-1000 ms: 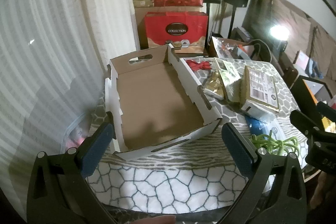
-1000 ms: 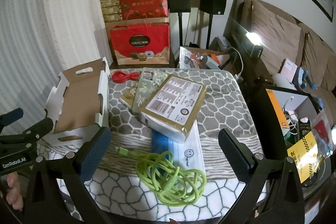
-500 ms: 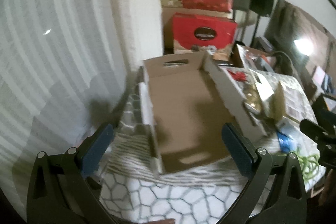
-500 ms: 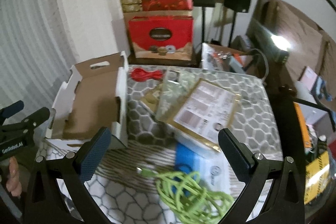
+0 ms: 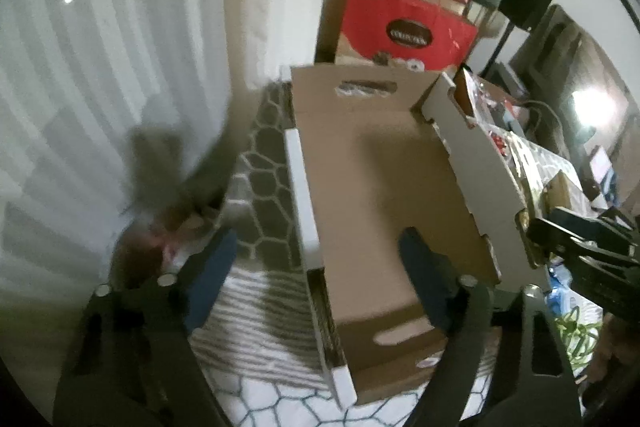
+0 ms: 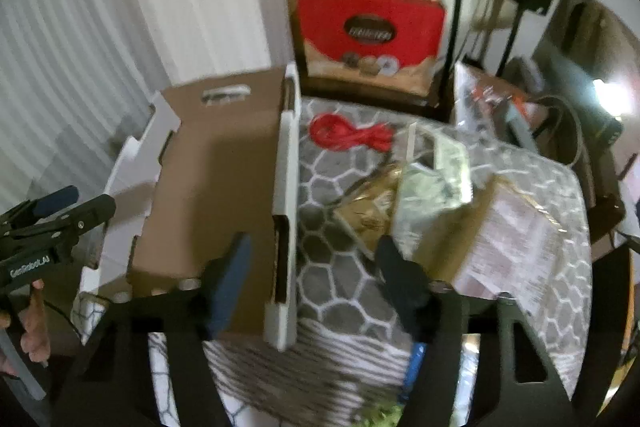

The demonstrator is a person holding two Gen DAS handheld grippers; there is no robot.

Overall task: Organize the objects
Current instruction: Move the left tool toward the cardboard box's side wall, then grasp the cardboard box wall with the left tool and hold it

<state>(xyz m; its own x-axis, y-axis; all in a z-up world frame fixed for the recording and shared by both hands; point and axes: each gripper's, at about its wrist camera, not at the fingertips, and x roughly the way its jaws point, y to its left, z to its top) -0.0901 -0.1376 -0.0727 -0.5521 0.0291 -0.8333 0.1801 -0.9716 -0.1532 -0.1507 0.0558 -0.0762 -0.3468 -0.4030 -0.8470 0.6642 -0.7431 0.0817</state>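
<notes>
Spreading both pairs of fingers wide and gripping nothing: left gripper (image 5: 316, 279) straddling the left side wall of the empty cardboard box (image 5: 380, 187), 1 blue pad outside over the patterned worktop (image 5: 260, 163) and 1 inside over the brown floor; right gripper (image 6: 316, 283) straddling the opposite, right wall in the same way. Judging the step as taking hold of the box by its 2 side walls to shift it. Lowering each gripper until the pads are overlapping the wall fully, then closing squarely on the flat white edge rather than on the notched, stepped parts, and closing both sides together so thin cardboard is not twisting or buckling. Keeping the lift low and level, since the box is sitting at the left side of the worktop, near the pale curtain (image 5: 100, 107), with something blurred and unidentifiable lying beyond that edge. Watching the right side: coiled red cable (image 6: 348, 137) lying just beside the right wall toward the far end, gold packets (image 6: 372, 215) and a clear wrapped pack (image 6: 436, 183) near the right gripper's outer finger, a large gold-edged carton (image 6: 512, 239) farther right, a green cable (image 5: 576, 331) nearer the front. Avoiding sweeping these while moving. Standing well behind: stacked red gift boxes (image 6: 368, 27).
</notes>
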